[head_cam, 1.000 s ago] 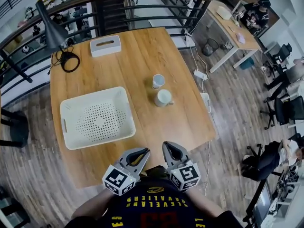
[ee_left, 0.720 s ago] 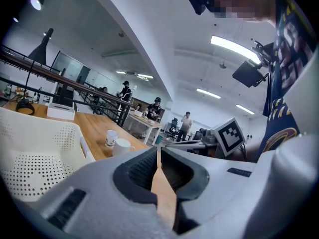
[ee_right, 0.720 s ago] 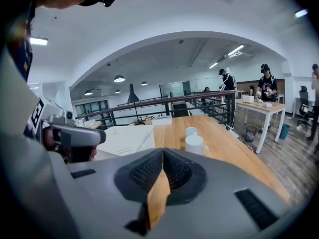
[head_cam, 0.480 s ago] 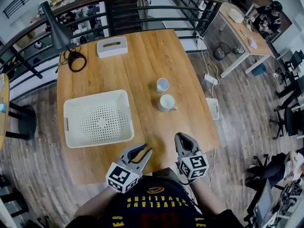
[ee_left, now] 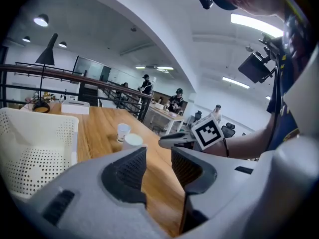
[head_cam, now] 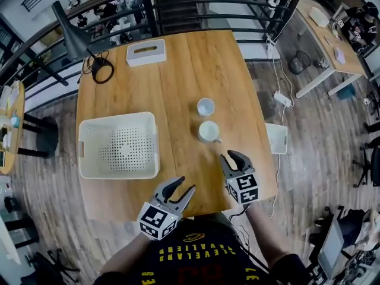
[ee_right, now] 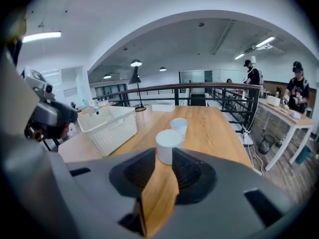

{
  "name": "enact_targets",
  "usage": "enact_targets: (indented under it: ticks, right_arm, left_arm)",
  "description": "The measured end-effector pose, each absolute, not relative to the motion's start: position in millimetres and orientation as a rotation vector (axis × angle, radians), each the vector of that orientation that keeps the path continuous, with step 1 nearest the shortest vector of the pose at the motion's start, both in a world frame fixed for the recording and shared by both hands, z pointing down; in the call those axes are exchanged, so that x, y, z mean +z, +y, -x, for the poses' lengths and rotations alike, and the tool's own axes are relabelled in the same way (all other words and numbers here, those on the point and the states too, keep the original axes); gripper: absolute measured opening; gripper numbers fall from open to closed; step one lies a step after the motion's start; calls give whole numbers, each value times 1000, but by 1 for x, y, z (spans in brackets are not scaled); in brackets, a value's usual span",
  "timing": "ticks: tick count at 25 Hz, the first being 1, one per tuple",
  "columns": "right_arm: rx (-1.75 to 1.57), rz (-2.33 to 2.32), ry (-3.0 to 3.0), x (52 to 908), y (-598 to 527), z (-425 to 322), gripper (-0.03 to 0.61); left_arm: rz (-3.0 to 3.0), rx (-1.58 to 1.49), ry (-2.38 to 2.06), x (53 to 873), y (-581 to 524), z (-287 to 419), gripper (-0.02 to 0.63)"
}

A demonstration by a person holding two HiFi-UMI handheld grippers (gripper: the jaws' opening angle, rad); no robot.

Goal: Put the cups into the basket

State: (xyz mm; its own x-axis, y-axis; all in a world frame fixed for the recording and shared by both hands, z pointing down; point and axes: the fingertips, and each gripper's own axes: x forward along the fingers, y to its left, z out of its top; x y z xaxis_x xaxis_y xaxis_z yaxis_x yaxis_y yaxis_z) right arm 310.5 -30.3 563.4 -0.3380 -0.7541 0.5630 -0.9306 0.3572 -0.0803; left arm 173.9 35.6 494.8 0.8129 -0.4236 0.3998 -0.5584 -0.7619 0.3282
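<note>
Table [head_cam: 178, 64]: the basket [head_cam: 117, 117] sits at 9 o'clock of centre, upright and empty. The mug [head_cam: 208, 132] stands at 3 o'clock of centre, upright, with the cup [head_cam: 206, 107] just beside it at 12 o'clock. The two do not touch. Both are well apart from the basket and outside it. A tissue box [head_cam: 146, 52] lies near the far edge at 11 o'clock.

Left gripper [head_cam: 183, 187]: over the near table edge at 6 o'clock, pointing toward 1 o'clock. Its jaws have just been opening and now stand wide. Only bare wood shows between them. The basket is at its 10 o'clock.

Right gripper [head_cam: 231, 157]: over the table at 4 o'clock of centre, with the mug near at its 11 o'clock. Its jaws have just been opening and stand at a narrow gap. In the right gripper view the mug lines up with that gap just beyond the tips. The pads do not touch it, and wood shows between them.
</note>
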Motion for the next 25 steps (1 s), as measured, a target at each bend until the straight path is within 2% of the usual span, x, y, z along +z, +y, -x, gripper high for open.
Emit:
enact_targets:
  ticks: [14, 25]
  right_arm:
    - [507, -1133, -2115, 650, -93, -311, 112]
    - [437, -1022, -2120, 657, -101, -297, 110]
  left_arm:
    - [-2387, 467, -1007, 514, 38, -153, 144]
    - [-2368, 434, -1023, 514, 32, -155, 144]
